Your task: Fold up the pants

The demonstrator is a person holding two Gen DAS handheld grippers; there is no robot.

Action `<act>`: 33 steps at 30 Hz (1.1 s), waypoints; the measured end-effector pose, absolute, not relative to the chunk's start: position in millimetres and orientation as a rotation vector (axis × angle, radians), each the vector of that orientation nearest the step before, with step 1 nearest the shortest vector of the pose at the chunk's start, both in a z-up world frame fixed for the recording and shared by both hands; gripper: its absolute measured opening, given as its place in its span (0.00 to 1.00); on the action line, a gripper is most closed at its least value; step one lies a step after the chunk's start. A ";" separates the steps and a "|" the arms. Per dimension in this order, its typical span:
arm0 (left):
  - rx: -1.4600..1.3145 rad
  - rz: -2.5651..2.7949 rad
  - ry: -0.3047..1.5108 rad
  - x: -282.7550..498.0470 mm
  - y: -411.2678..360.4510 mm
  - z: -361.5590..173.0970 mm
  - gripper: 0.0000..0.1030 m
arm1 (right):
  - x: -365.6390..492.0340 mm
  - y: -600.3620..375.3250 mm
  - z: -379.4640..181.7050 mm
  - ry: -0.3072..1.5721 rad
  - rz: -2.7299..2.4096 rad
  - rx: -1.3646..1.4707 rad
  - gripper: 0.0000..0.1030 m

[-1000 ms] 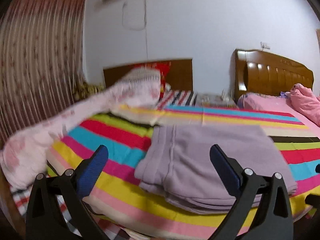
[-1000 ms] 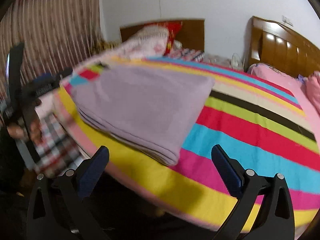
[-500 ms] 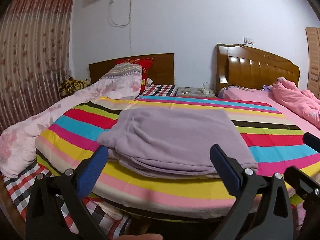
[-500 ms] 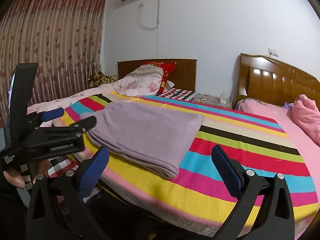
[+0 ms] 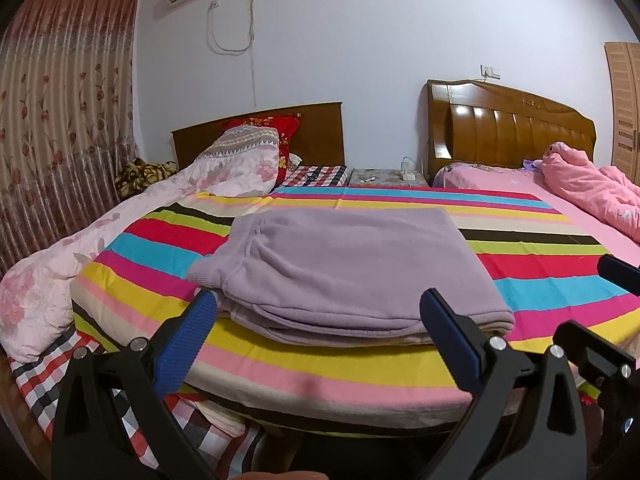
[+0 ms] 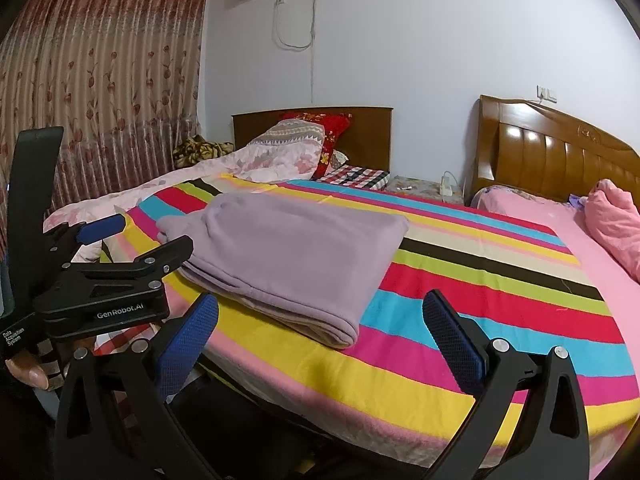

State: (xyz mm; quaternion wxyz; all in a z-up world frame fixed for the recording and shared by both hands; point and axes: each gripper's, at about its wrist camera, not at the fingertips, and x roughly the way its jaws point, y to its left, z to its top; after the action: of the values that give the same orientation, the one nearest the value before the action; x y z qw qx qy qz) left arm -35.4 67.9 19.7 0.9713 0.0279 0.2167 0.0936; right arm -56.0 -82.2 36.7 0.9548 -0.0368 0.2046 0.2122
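Observation:
The lilac pants (image 5: pixel 352 268) lie folded in a flat stack on the striped blanket (image 5: pixel 552 264), near its front edge; they also show in the right wrist view (image 6: pixel 288 256). My left gripper (image 5: pixel 320 340) is open and empty, held back from the bed just in front of the stack. My right gripper (image 6: pixel 320 344) is open and empty, off the bed's near edge, to the right of the stack. The left gripper (image 6: pixel 120 240) shows at the left of the right wrist view, and the right gripper's fingertip (image 5: pixel 620 274) at the right edge of the left wrist view.
A floral pink quilt (image 5: pixel 100 248) lies left of the blanket, with pillows (image 5: pixel 248 148) at the headboard. A second bed with a pink sheet (image 6: pixel 560 232) and a bunched pink duvet (image 5: pixel 592 188) stands to the right. A curtain (image 6: pixel 100 100) hangs at the left.
Both grippers have pulled back from the bed and levelled out. The folded pants have stayed where they lie and now sit farther from both grippers.

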 end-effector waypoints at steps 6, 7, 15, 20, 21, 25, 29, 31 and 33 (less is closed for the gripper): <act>0.057 0.189 0.438 -35.3 68.7 19.0 0.99 | -55.2 -82.0 35.0 0.423 0.430 -0.076 0.96; 0.056 0.189 0.438 -35.3 68.8 19.1 0.99 | -55.2 -81.7 34.8 0.424 0.431 -0.076 0.96; 0.053 0.192 0.443 -34.1 70.3 18.1 0.99 | -55.8 -80.1 32.5 0.427 0.431 -0.077 0.96; 0.053 0.192 0.443 -34.6 69.9 18.3 0.99 | -56.0 -79.8 32.1 0.427 0.432 -0.077 0.96; 0.053 0.192 0.443 -34.6 70.0 18.2 0.99 | -56.1 -79.7 32.1 0.427 0.431 -0.077 0.96; 0.053 0.192 0.444 -34.6 70.3 18.1 0.99 | -56.1 -79.8 32.3 0.428 0.431 -0.076 0.96; 0.054 0.192 0.443 -34.6 70.2 18.2 0.99 | -56.3 -79.8 32.5 0.428 0.432 -0.076 0.96; 0.053 0.192 0.442 -34.7 70.4 18.5 0.99 | -56.7 -79.6 32.4 0.427 0.431 -0.076 0.96; 0.053 0.193 0.443 -34.5 70.7 18.9 0.99 | -56.5 -79.6 32.3 0.429 0.431 -0.076 0.96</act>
State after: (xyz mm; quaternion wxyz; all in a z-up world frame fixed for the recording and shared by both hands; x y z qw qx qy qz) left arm -34.5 70.7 18.9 0.9707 0.0262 0.2192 0.0954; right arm -56.5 -79.6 32.3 0.9534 -0.0374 0.2109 0.2124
